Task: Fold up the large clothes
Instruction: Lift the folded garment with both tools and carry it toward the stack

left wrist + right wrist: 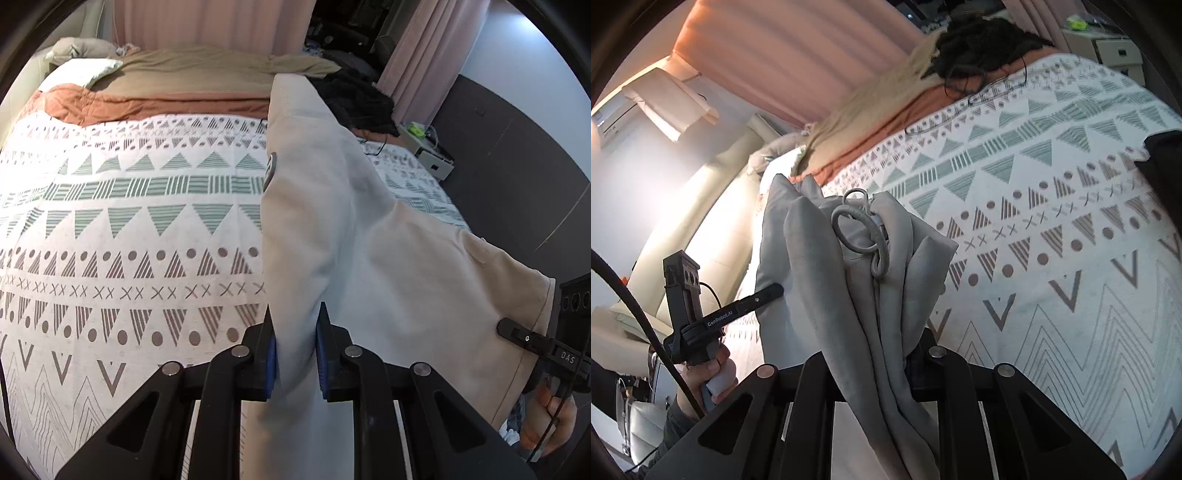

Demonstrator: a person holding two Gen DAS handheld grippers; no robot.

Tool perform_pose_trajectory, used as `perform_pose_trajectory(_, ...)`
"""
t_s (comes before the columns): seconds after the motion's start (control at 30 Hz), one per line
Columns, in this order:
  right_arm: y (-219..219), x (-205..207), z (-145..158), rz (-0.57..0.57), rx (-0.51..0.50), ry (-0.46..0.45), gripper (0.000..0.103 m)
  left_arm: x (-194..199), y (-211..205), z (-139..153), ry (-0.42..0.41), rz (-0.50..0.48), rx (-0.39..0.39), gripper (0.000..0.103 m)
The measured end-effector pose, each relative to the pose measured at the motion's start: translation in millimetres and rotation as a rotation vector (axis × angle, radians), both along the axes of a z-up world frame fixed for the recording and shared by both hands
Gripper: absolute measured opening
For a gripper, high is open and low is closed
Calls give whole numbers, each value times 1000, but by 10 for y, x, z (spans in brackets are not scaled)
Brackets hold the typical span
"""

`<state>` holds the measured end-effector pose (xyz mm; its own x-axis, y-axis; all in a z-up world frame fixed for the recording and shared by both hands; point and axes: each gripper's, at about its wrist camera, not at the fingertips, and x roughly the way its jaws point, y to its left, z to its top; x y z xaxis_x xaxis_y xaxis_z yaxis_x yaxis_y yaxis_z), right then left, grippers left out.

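- While both grippers clamp the pale grey garment (pixel 369 258), the step in hand looks like the lift-and-spread that comes ahead of any fold: the cloth hangs between the two tools above the patterned bedspread (pixel 129 221), none of it yet laid flat
- Left gripper (pixel 295 354): its blue-padded fingers (pixel 271 362) pinch a thick edge of the fabric, which rises ahead of the jaws and carries a round dark patch (pixel 270 171) on its left edge
- Right gripper (pixel 908 354): clenched on a bunched handful of the same cloth, the folds spilling over the jaws; a looped drawcord (pixel 860 232) sits on top, which suggests a hooded top or drawstring trousers, though which I cannot tell
- From the left wrist view, the right tool and the person's hand (pixel 546 421) show at the garment's far side, so the two grips are well apart along one edge
- Next move, as I judge it: pull the grips apart until the cloth hangs unbunched, then lower it onto the bedspread
- Risk: the right grip holds several layers at once, so the piece may land twisted unless it is shaken out first
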<state>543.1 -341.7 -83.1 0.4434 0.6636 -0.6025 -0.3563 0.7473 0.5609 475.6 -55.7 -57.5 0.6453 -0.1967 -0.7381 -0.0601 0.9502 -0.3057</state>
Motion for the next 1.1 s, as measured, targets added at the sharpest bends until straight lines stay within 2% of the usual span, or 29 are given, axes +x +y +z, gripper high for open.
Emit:
perform_pose_trajectory(0.23,-482,-564,465,-45,10,-110,10,-259,-358,471,-98,-44,-14,18)
perform_pose_trajectory(0.4,-941,-998,878,-103,-4,-196,10,-381,-756,804,-171,-107,-44,18)
perform_pose_trajectory(0.57,-1544,-1473,1332,-171,-28,-283,10,-435,-1283,1132,-196,-186,-56,18)
perform_pose_trajectory(0.87,-2514,-2215,1965,-301,-89,-377,10,-602,-2388,1646,-251,-332,-73,18)
perform_pose_trajectory(1.1,-3020,-2661,2231,-379,-120,-431,10,-714,-3080,1876,-259,-426,-93,18)
